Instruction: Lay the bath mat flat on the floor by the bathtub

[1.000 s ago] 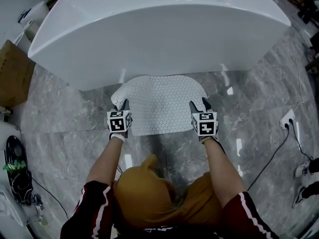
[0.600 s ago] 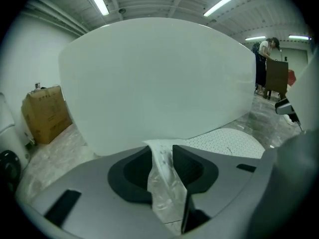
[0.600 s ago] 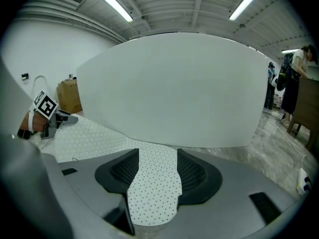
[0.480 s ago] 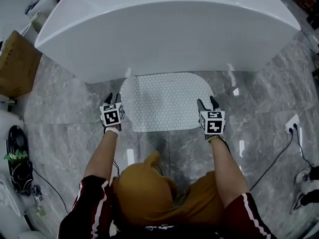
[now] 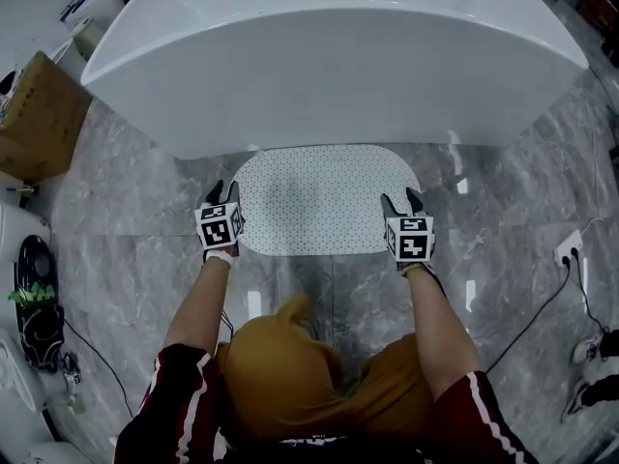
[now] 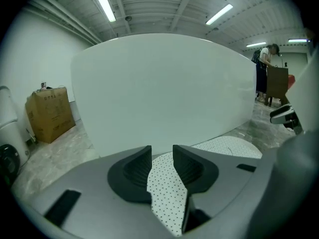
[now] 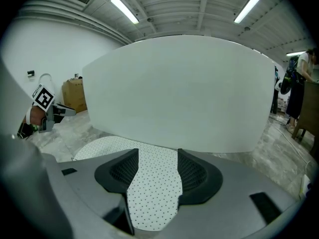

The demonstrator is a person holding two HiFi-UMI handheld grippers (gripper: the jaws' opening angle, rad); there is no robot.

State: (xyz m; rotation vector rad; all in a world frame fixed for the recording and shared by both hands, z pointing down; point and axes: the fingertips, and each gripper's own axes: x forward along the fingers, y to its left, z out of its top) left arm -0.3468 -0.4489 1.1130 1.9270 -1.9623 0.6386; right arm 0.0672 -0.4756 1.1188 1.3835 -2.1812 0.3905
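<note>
The bath mat (image 5: pixel 324 199) lies flat by the bathtub (image 5: pixel 329 56). The left hand-held gripper (image 5: pixel 224 192) has just been opening its jaws (mat edge apparently between them, ungripped), and the right hand-held gripper (image 5: pixel 400 201) is likewise released.

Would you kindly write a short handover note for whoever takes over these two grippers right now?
Left gripper: open; its fingers have just been opening and grip nothing. The white dotted oval bath mat only shows through the gap.
Right gripper: open, fingers apart above the mat's right near corner, gripping nothing.
Mat: flat on the grey marbled floor, right beside the white bathtub.
Done: mat laid out and released; no folds visible.
Left: probably just draw both grippers back.
</note>
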